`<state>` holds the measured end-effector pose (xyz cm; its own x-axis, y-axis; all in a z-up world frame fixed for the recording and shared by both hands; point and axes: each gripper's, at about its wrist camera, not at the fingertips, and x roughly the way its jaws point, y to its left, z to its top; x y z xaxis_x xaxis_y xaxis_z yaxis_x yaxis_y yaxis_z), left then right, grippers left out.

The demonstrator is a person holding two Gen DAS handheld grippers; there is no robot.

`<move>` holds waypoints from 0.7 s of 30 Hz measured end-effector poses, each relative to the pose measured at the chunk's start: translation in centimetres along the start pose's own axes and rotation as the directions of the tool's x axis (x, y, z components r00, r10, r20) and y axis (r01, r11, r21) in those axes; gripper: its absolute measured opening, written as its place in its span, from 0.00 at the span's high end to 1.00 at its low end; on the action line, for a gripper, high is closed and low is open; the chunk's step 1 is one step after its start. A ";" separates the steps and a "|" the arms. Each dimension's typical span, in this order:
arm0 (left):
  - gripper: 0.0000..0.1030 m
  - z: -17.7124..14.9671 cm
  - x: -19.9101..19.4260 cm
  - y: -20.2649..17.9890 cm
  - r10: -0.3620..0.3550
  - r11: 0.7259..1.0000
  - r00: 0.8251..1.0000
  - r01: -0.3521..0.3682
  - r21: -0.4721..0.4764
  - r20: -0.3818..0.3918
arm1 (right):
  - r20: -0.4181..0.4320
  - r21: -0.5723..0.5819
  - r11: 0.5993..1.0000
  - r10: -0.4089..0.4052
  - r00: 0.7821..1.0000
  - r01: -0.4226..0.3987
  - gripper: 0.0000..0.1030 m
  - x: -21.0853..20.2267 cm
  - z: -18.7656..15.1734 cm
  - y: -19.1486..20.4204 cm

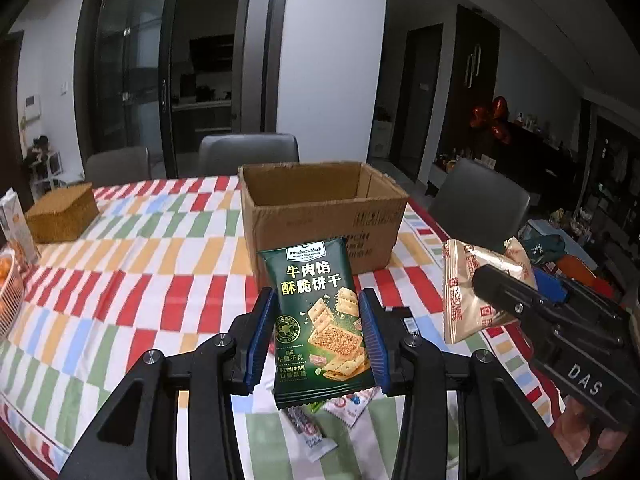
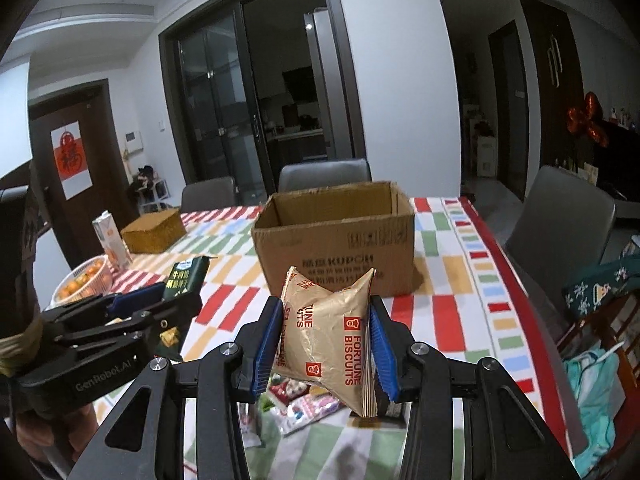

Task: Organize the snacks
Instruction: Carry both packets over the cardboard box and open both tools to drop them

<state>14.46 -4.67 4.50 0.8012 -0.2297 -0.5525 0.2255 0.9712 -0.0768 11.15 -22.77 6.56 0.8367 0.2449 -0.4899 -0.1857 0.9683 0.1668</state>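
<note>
Two grippers are each closed on a snack packet, both lifted clear of the table; the left gripper [image 1: 316, 340] pinches a dark green cracker packet [image 1: 320, 320] upright between its blue pads, the packet's lower edge hanging below the fingertips; the right gripper [image 2: 324, 348] clamps a gold Fortune Biscuits packet [image 2: 326, 340] between its pads, the packet puffed and slightly twisted, its top corners rising above the fingers. Under and just short of both sets of fingers lie a few small loose wrappers [image 2: 304, 404] on the checked tablecloth [image 1: 120, 280]; in the right wrist view the left gripper sits off to the left of the fingers with the green packet sticking up from it; in the left wrist view the right gripper is off to the right with the gold packet. Beyond the fingertips of both stands an open cardboard box [image 1: 320, 208]; far left of it are a basket of oranges [image 2: 84, 280], a carton [image 2: 110, 240] and a woven box [image 1: 64, 216]; grey chairs [image 1: 248, 152] stand behind the table.
</note>
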 end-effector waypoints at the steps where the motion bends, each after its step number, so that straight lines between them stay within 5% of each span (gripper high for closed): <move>1: 0.59 0.3 -0.1 -0.1 0.005 1.000 1.000 -0.005 0.006 0.006 | 0.007 0.002 1.000 0.000 1.000 0.000 0.58 -0.1 0.3 -0.1; 21: 0.59 9.2 6.2 1.5 0.016 0.998 0.998 -0.019 0.052 0.066 | 0.051 -0.006 1.000 -0.005 0.999 0.005 0.58 5.8 9.1 -2.0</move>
<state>24.84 -5.20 8.58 0.8393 -0.2181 -0.4980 0.2387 0.9708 -0.0229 21.07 -23.74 11.11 0.8628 0.2373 -0.4464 -0.1845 0.9699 0.1590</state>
